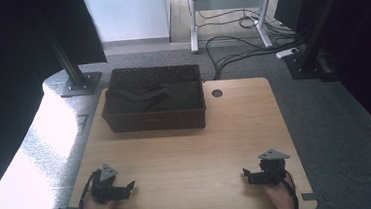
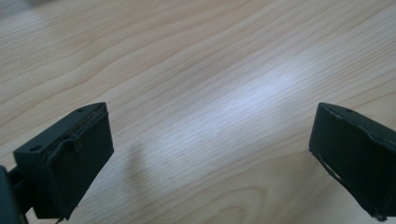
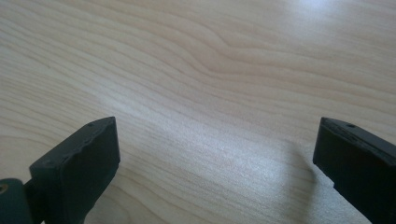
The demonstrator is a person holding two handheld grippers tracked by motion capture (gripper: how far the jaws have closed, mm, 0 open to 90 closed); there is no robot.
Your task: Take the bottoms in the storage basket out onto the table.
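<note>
Wooden table (image 1: 187,149) on grey carpet, a dark basket (image 1: 155,119) at its far edge, two grippers resting at the near edge.

From the high view, the basket holds dark cloth (image 1: 148,98) and stands well apart from both hands; the left gripper (image 1: 125,188) lies at the near left corner and the right gripper (image 1: 249,173) at the near right, each pointing inward with nothing held. Along the left gripper view, its two black fingers (image 2: 70,158) stand spread wide over bare wood grain, released. Along the right gripper view, its fingers (image 3: 79,163) are likewise spread wide and released, with bare wood between them.
</note>
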